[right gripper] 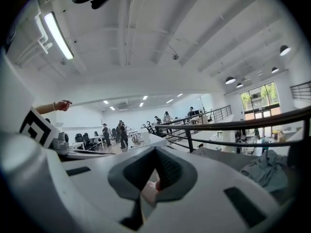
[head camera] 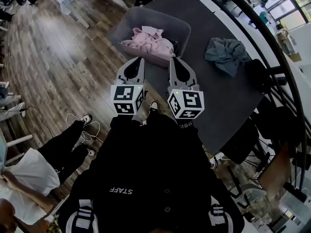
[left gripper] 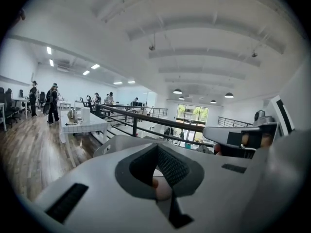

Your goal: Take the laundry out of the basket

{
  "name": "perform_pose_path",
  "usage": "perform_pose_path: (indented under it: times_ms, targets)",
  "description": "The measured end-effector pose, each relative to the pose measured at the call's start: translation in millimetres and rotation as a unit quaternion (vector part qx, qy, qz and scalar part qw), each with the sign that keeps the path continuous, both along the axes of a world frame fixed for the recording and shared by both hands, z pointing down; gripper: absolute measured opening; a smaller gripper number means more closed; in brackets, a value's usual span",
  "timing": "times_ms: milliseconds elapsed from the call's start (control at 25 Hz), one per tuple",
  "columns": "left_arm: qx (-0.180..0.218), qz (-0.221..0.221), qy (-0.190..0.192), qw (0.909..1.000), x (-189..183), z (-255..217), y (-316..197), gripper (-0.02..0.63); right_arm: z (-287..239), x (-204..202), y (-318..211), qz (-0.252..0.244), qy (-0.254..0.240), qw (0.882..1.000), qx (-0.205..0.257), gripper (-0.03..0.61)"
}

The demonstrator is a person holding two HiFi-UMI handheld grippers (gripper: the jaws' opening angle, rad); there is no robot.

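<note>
A grey laundry basket [head camera: 181, 27] stands on the dark table [head camera: 228, 96], with pink laundry [head camera: 148, 42] piled inside it. A blue-grey garment [head camera: 226, 55] lies on the table to the right of the basket and also appears in the right gripper view [right gripper: 265, 171]. My left gripper [head camera: 138, 59] and right gripper [head camera: 174, 59] are side by side, pointing at the basket's near rim. Both are shut with nothing held. In the left gripper view the gripper [left gripper: 159, 152] shows pink laundry [left gripper: 163, 188] through the hollow of its jaws. The right gripper [right gripper: 156, 152] shows the pink laundry [right gripper: 150, 191] the same way.
A black railing [head camera: 272, 42] curves round the table's far and right sides. Dark chairs [head camera: 243, 140] stand at the table's right. A seated person [head camera: 34, 174] is at the lower left on the wooden floor [head camera: 58, 57]. A white table [left gripper: 82, 123] stands farther off.
</note>
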State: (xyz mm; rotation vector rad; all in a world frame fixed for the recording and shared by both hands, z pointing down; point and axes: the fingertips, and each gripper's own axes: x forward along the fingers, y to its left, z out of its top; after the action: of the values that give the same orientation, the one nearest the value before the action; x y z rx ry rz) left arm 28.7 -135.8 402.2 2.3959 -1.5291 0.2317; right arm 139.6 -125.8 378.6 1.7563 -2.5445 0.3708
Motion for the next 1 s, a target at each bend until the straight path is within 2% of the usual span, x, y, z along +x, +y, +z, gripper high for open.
perform_pose_path:
  times_ms: [280, 680, 1000]
  targets:
    - [-0.012, -0.011, -0.018, 0.9997, 0, 10, -23, 0.000, 8, 0, -25, -0.014, -0.021, 0.999, -0.025, 0.012]
    - [-0.034, 0.000, -0.008, 0.9994, -8, 30, -57, 0.000, 30, -12, -57, -0.018, 0.010, 0.999, -0.050, 0.012]
    - [-0.078, 0.009, -0.005, 0.9969, -30, 60, -93, 0.000, 63, -36, -105, -0.033, 0.046, 0.994, -0.094, 0.012]
